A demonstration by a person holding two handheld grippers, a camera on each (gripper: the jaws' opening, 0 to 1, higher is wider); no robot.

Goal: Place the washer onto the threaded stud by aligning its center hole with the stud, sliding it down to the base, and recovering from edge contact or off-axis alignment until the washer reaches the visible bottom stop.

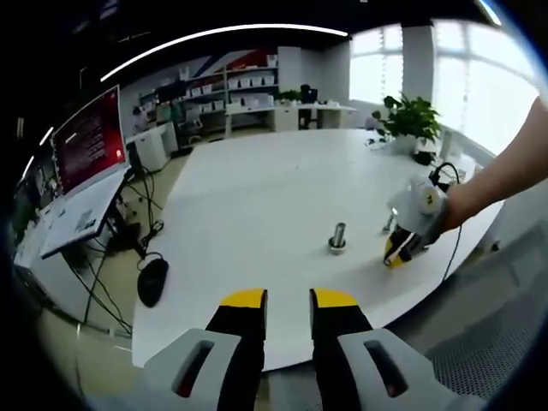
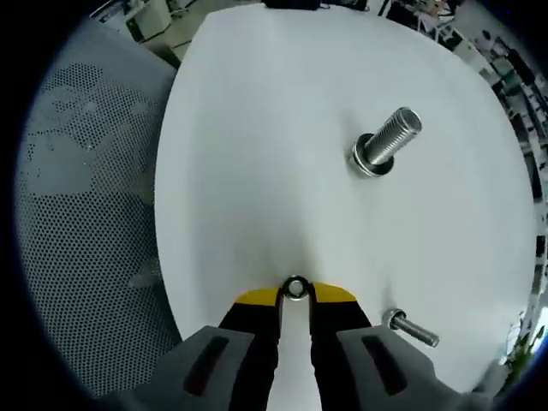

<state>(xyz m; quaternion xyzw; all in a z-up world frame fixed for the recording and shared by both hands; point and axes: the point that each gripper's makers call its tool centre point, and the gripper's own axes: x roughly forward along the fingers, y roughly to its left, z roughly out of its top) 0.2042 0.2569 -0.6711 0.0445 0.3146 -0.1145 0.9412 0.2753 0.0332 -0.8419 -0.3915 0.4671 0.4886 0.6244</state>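
In the right gripper view, the right gripper (image 2: 295,293) rises from the bottom centre of the frame with its yellow-tipped jaws closed on a small metal washer (image 2: 295,288), which is pinched between the tips just above the near edge of the white table (image 2: 257,154). The threaded stud (image 2: 394,137) stands in the upper right of that frame, well apart from the washer, leaning toward the top right corner as the fisheye renders it, with a metal ring already sitting round its base. A smaller bolt (image 2: 413,329) lies on the tabletop at lower right, just beside the gripper. A perforated grey surface (image 2: 86,214) runs down the left side.

In the left gripper view, the left gripper (image 1: 288,300) comes up from the bottom centre, its jaws parted and holding nothing, short of the table's near edge. The stud (image 1: 338,237) stands right of centre on the table. Further right, a hand (image 1: 458,205) brings the right gripper (image 1: 396,254) down to the tabletop near the stud. A black mouse (image 1: 152,280) lies at lower left, a red-lit monitor (image 1: 88,141) stands at upper left, and a potted plant (image 1: 411,120) sits at upper right.
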